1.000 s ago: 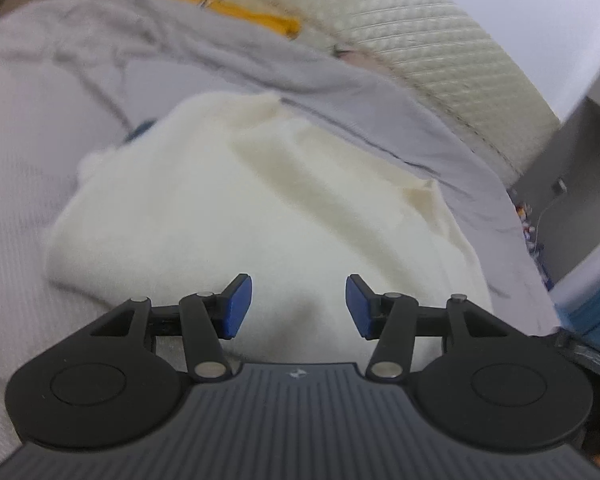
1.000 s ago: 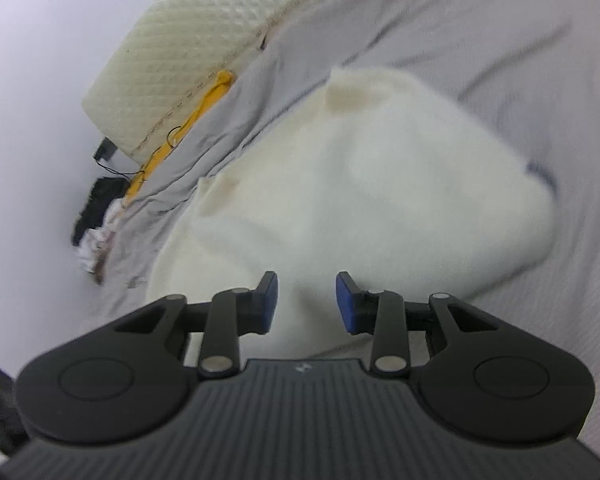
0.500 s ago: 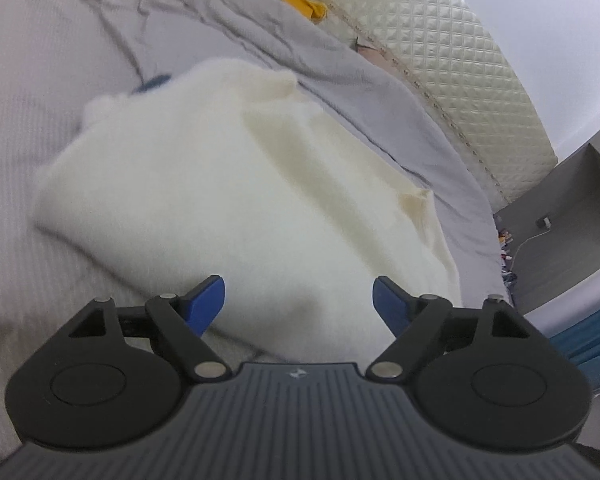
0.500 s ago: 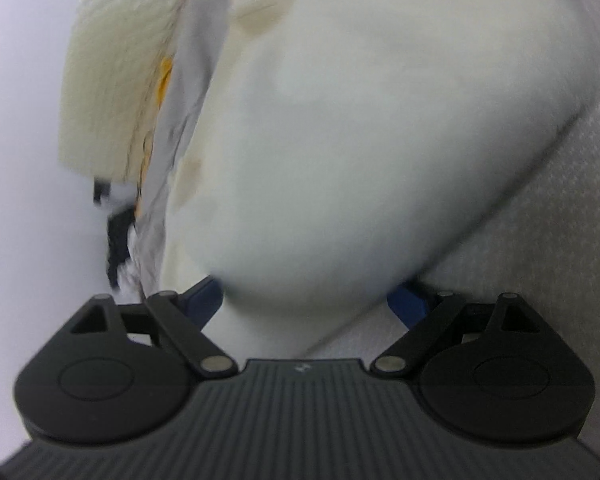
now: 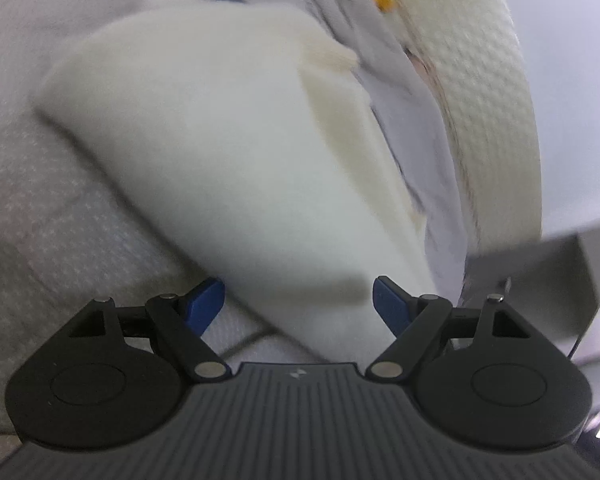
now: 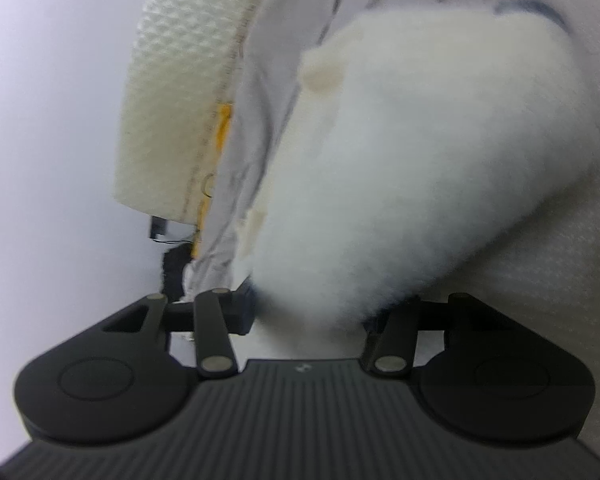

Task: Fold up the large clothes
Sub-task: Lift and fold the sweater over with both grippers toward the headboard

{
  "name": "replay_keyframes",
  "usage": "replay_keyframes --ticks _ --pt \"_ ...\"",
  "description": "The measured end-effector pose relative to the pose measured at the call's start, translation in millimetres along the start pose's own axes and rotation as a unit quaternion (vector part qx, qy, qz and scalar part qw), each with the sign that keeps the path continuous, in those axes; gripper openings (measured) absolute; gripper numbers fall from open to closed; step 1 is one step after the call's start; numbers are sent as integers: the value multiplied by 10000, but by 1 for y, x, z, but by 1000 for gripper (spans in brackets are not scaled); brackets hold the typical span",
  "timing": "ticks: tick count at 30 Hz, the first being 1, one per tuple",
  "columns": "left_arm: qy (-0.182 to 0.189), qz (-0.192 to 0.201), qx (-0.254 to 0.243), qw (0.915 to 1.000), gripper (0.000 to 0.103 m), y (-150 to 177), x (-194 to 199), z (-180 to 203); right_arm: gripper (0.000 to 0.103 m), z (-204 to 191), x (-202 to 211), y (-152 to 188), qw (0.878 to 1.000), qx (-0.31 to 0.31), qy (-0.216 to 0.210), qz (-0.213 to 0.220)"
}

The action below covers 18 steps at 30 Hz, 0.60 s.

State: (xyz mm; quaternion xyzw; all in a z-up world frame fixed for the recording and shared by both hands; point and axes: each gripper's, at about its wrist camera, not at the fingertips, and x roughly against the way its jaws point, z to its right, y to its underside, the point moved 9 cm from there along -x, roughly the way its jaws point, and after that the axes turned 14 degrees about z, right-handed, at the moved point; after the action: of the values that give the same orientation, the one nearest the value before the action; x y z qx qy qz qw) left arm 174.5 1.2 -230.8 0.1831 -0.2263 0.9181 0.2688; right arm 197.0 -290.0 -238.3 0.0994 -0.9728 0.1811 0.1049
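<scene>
Folded cream fleece garment on grey bed sheet, left gripper spread wide around its near corner, right gripper likewise parted, ungrasping.

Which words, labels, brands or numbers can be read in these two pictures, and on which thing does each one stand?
No readable text in either view.
Left gripper body: a small pale emblem, a shape only, no letters.
Right gripper body: the same small emblem, no letters.
Cream garment: no label or print visible.
Grey bedsheet and quilted headboard: only woven patterns.
</scene>
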Motion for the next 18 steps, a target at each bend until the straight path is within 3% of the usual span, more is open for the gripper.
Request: replay_keyframes --ticks 4,10,13,15,18 --pt "-73 281 854 9959 83 -18 -6 -24 52 5 -2 -1 9999 -72 82 -27" --pt "-413 623 797 9940 63 -26 -11 -36 54 15 -5 0 9991 -317 258 -79" --pt "-446 722 718 9938 50 -28 -8 -36 62 21 -2 0 9985 -425 338 -76" --pt "-447 785 574 9943 46 -30 -6 -30 75 24 -1 0 9978 -595 300 -33" --pt "-407 899 315 9946 44 -32 -1 -22 75 38 2 0 9962 -723 492 22"
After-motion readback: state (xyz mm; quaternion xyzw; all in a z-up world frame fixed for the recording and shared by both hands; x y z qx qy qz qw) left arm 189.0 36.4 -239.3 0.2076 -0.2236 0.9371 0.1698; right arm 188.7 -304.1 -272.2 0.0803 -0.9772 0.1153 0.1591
